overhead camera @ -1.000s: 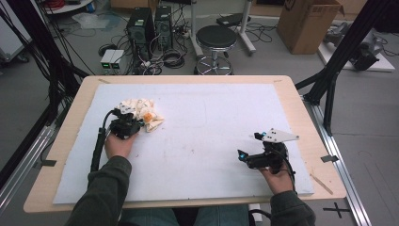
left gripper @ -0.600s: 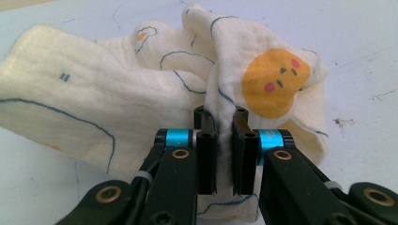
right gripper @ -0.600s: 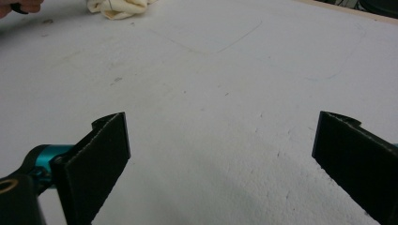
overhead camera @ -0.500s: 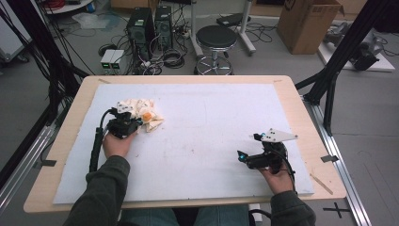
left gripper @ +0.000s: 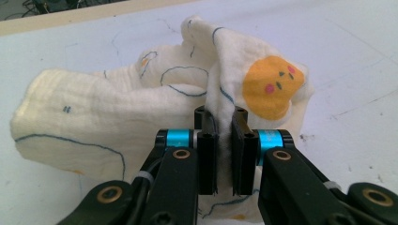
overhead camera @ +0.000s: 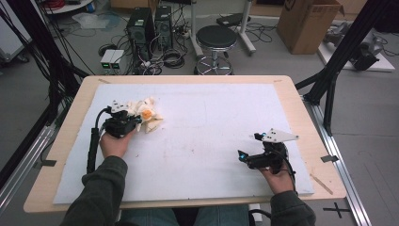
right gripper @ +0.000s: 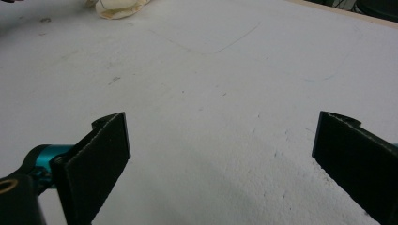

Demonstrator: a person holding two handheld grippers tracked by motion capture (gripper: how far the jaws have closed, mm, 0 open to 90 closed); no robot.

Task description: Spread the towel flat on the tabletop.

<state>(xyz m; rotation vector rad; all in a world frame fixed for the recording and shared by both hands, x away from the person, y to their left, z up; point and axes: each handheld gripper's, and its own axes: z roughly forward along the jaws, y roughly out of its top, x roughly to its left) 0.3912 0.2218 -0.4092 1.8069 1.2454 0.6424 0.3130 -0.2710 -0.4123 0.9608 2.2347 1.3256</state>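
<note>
Your left gripper [left gripper: 224, 140] has just been closing and now pinches a fold of the cloth [left gripper: 141, 117], crumpled at ten o'clock on the table [overhead camera: 291, 84]. It's soft, light and floppy; grip edges. Your right gripper [right gripper: 220, 154] gapes empty.

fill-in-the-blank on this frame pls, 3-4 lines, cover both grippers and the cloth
1. The left gripper has its fingers pinched on a fold of the ____.
2. The printed patch on that cream fabric, with a small face on it, is coloured ____.
3. The right gripper has its fingers standing ____, with nothing between them.
4. Both grippers work over a ____ sheet that covers the wooden table.

Missing words: cloth; orange; open; white
</note>
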